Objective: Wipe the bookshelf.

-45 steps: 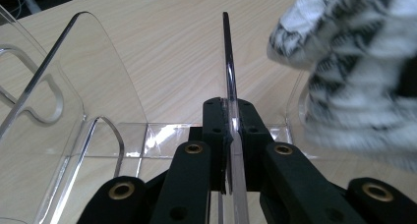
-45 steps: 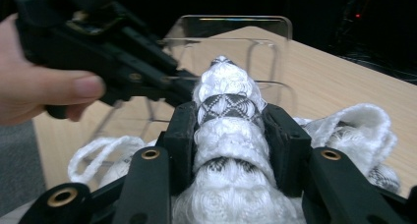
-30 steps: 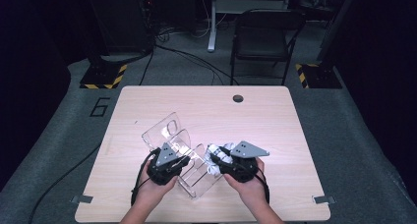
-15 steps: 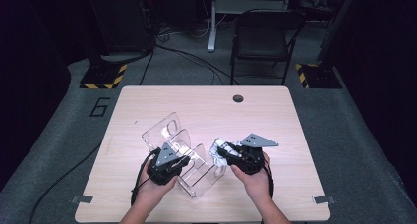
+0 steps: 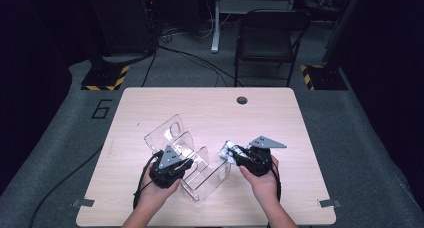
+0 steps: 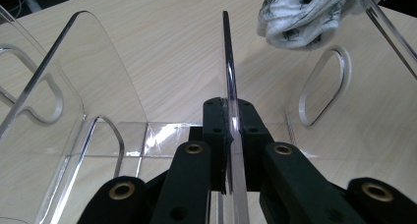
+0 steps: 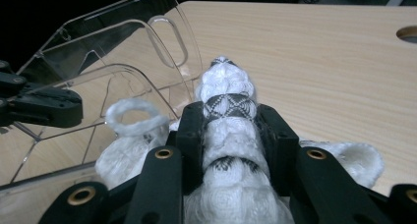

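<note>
Clamping a divider of the clear rack (image 5: 200, 173), the left gripper (image 6: 231, 135) holds; right gripper (image 7: 231, 135) (jaws just closing) squeezes the white cloth (image 7: 227, 86)

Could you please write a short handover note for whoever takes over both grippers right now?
Left gripper: shut on a divider of the clear acrylic slotted rack, steadying it on the light wooden table.
Right gripper: jaws have just been closing, now shut on the rolled white cloth with black pattern, beside the rack's right end.
Done: cloth picked up.
Left: probably slot the cloth into the rack.
</note>
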### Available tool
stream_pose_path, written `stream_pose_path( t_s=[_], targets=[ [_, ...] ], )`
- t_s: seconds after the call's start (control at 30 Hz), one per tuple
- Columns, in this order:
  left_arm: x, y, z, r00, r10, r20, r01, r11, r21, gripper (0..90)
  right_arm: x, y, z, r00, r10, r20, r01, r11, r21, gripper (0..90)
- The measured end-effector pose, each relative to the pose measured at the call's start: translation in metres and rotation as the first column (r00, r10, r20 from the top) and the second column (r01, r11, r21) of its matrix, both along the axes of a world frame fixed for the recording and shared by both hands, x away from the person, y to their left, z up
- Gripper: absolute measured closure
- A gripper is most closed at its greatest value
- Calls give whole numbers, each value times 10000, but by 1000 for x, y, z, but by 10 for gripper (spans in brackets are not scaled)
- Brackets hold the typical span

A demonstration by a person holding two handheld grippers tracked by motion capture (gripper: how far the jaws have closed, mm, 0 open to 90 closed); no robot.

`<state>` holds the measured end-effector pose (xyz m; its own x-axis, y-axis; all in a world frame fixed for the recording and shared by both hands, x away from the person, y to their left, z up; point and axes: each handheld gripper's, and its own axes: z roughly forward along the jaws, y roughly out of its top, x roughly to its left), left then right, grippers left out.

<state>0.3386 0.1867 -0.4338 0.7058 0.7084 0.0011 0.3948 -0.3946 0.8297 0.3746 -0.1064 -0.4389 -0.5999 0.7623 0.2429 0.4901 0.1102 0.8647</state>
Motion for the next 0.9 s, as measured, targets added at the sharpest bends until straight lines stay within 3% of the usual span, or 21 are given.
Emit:
stream_pose_path(
  t_s=[0.17,0.5,0.8,0.83,0.9],
  targets=[
    [0,0,0,10000,1,-6,-1,10000,17,854,4,-2,-14,9980,-203,-597,197,9997,-109,673],
    [1,1,0,10000,-65,-40,65,10000,6,854,7,-7,-47,9865,-400,-1586,441,9988,221,675],
    [1,1,0,10000,-77,-43,77,10000,-10,854,11,-5,-73,9822,-437,-1827,381,9987,-338,676],
    [1,1,0,10000,-92,-36,92,10000,2,854,10,-5,-75,9787,-478,-1998,403,9983,-416,676],
    [1,1,0,10000,-93,-37,93,10000,8,854,10,-5,-81,9785,-431,-2017,366,9987,-361,676]
  ],
)
